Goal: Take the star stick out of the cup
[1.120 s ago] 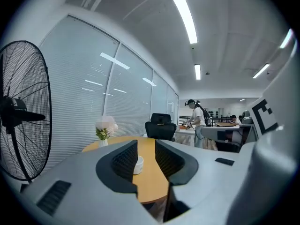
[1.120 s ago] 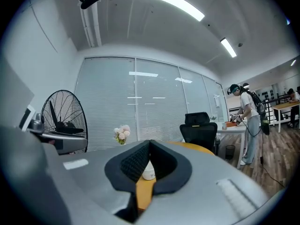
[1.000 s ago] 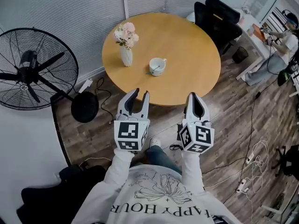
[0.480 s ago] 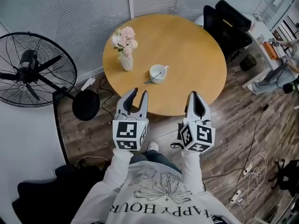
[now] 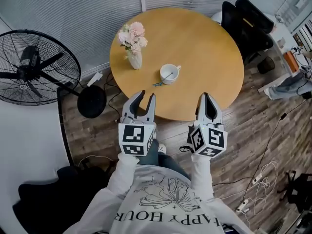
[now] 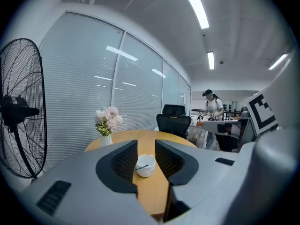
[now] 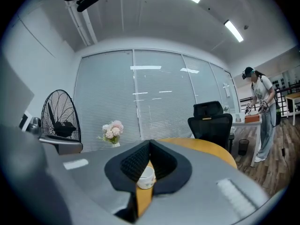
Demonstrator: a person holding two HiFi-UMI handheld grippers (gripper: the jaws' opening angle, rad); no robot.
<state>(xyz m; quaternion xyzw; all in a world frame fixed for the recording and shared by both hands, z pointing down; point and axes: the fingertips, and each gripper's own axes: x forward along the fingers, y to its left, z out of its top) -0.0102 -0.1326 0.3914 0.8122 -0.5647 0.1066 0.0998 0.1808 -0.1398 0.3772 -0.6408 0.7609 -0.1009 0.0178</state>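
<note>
- Wood-plank flooring and slatted blinds frame a round wooden bench (image 5: 204,48). A white cup (image 5: 169,73) stands a little nearer than the bench's middle. The star stick (image 5: 161,80) leans in it and pokes out over the rim toward the near left.
- The left gripper (image 5: 146,95) hovers short of the bench's near edge with its jaws partly apart and nothing between them. The right gripper (image 5: 207,96) is level with it, jaws closed together and empty. Both are well apart from the cup.
- The stick is thin, so jaws coming in slightly off line could close on air. They could also pinch the cup's rim along with the stick.
- Nothing steadies the cup. Dragging the stick sideways instead of lifting it along its lean could tip the cup or slide it across the smooth top.
- If the right gripper goes in, it has to open first. Arriving closed, it would only nudge the stick or shove the cup.
- A vase of flowers (image 5: 134,57) stands to the left of the cup. A wide reach from the left side could brush the blooms or knock the narrow vase over.
- The free end of the stick looks close to the bench top, so a low approach may scrape the surface and flick the stick out of reach.
</note>
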